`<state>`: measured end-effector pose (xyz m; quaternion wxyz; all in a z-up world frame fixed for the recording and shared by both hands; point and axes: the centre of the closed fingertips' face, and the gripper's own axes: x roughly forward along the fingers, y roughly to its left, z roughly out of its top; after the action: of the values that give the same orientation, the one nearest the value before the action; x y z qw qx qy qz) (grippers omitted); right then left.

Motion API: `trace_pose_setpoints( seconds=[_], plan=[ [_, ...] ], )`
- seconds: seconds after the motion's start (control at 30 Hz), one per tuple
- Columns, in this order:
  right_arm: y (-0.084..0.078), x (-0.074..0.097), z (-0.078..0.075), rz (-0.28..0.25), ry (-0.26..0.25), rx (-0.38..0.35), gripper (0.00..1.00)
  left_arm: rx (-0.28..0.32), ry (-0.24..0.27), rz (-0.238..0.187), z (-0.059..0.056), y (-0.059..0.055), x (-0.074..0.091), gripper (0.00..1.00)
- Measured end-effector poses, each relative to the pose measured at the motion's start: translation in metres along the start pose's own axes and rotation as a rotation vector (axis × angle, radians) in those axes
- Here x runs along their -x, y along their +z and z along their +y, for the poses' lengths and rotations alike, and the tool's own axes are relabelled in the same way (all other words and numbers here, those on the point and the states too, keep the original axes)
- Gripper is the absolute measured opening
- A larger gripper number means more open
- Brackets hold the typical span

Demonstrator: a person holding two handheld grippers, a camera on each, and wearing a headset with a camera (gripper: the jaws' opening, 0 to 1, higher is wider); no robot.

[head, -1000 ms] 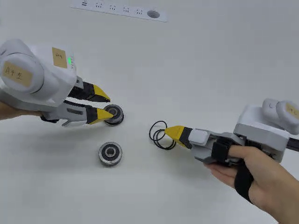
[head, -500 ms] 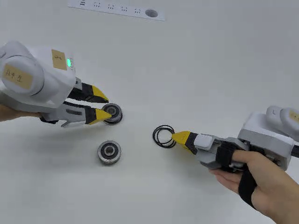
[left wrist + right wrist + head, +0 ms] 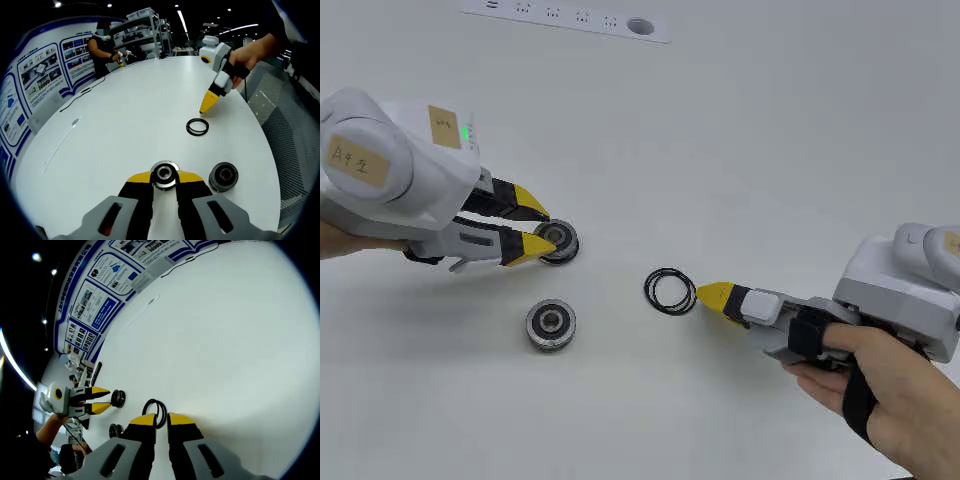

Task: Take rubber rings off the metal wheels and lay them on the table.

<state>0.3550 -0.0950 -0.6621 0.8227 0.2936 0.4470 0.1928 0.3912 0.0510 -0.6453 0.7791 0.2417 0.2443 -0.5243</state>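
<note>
Where the rubber rings (image 3: 669, 291) lie, we note two overlapping black loops flat on the white tabletop (image 3: 770, 150), well apart from both wheels. Just beside them but not touching, the right tongs (image 3: 704, 293) point their yellow tips at the loops. The tips are parted by only a narrow slit and have nothing between them. In the right gripper view the rings sit directly ahead of the tips. Well to the left, the left tongs (image 3: 549, 230) are closed on one metal wheel (image 3: 558, 240). The left gripper view shows a yellow tip pressed against each side of its rim. A second metal wheel (image 3: 551, 325) sits on the tabletop near the held one, with no tongs on it. We log a white power strip (image 3: 570, 17) at the far side of the tabletop.
</note>
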Motion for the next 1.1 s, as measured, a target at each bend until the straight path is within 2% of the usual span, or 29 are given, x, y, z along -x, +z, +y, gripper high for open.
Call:
trace_pose_setpoints(
  seconds=[0.1, 0.2, 0.43, 0.9, 1.1],
  plan=[
    [0.003, 0.000, 0.006, -0.022, 0.025, -0.047, 0.10, 0.001, -0.001, 0.003, 0.000, -0.002, -0.001, 0.18],
    [0.006, -0.001, 0.012, -0.030, 0.037, -0.015, 0.10, 0.003, -0.003, 0.004, -0.001, -0.002, -0.003, 0.18],
    [0.010, -0.007, 0.029, -0.038, 0.085, -0.022, 0.10, 0.010, -0.007, 0.002, 0.001, -0.001, -0.007, 0.16],
    [0.015, -0.034, 0.062, -0.006, 0.173, -0.010, 0.10, 0.035, -0.029, -0.003, 0.000, -0.003, -0.008, 0.14],
    [0.014, -0.043, 0.074, 0.014, 0.224, -0.007, 0.11, 0.026, -0.034, -0.009, -0.001, -0.004, -0.008, 0.14]
  ],
)
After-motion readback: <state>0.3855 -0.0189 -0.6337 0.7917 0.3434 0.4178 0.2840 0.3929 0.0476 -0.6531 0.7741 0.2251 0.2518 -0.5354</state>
